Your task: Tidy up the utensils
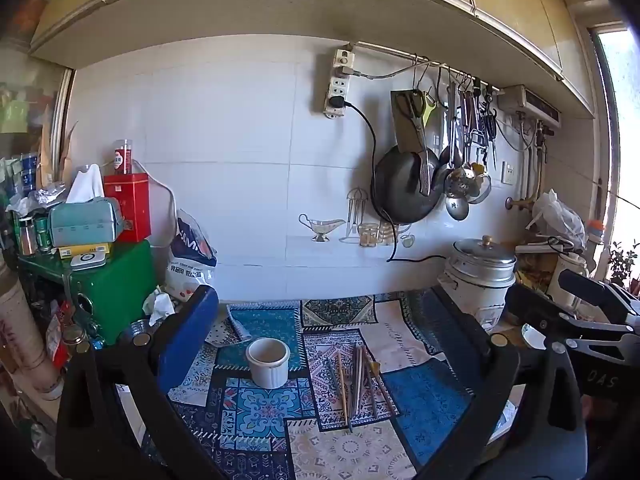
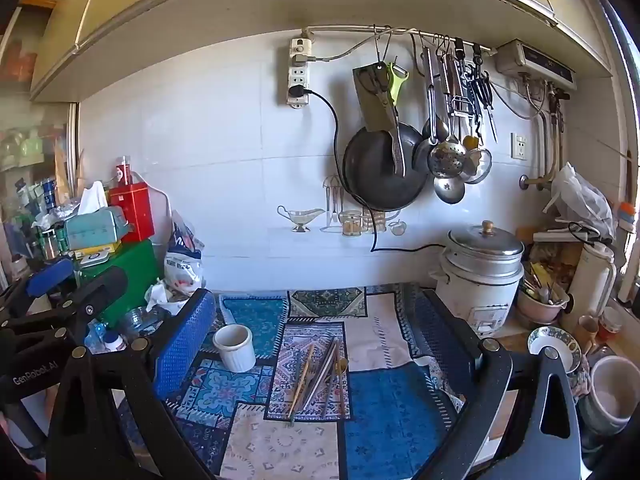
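A small white ribbed pot (image 1: 268, 362) (image 2: 235, 347) stands upright and empty on the patchwork cloth (image 1: 424, 400) (image 2: 384, 408). To its right lies a loose bundle of utensils (image 1: 358, 380) (image 2: 320, 372), chopsticks and thin handles, flat on the cloth. My left gripper (image 1: 320, 320) hovers above the counter with its jaws wide open and nothing between them; pot and utensils lie ahead of it. My right gripper (image 2: 316, 316) is likewise open and empty, back from the bundle. Each gripper shows at the edge of the other's view.
A rice cooker (image 1: 480, 276) (image 2: 478, 268) stands at the back right, its black cord running up the wall. Pan, cleaver, ladles and scissors hang on a rail (image 2: 400, 32). Bowls and dishes (image 2: 554, 344) crowd the right; a green box (image 1: 116, 280), tins and bags pile up on the left.
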`<state>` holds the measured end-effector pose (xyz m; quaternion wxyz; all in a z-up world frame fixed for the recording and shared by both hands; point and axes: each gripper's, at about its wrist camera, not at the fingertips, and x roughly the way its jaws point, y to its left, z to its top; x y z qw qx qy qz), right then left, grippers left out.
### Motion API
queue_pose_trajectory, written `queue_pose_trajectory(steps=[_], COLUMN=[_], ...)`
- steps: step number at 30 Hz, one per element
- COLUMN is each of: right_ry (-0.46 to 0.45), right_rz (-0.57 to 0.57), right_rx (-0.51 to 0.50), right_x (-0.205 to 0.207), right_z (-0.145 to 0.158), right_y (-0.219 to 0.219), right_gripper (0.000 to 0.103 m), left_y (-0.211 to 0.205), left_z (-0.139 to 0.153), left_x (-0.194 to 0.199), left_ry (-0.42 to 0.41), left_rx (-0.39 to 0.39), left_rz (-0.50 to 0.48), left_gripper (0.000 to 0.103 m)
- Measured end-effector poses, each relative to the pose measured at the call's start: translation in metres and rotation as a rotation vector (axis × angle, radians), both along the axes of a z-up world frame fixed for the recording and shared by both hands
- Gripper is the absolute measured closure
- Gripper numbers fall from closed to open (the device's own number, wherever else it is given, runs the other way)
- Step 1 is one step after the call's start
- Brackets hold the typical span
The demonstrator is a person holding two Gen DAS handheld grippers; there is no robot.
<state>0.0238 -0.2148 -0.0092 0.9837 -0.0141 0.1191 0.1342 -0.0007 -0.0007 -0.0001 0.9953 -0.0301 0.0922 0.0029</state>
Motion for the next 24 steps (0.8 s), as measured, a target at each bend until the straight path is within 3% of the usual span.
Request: queue_pose_trajectory(steps=[1,24], right_ry=[-0.005,0.016], right_rz=[-0.001,0.000], right_rx=[0.004,-0.009], right_x=[0.0000,0.0014], right_z=[-0.0002,-0.0010], right_y=[0.0003,0.0036], right_gripper=[0.004,0.004], left_y=[0.0011,0.0003], left_z=[0.0001,-0.0029], left_x=[0.0019,0.0008], left_ry=[0.030,0.025], left_rx=[-0.020,-0.023], left_rz=[0.000,-0.008], left_gripper=[0.000,0.000])
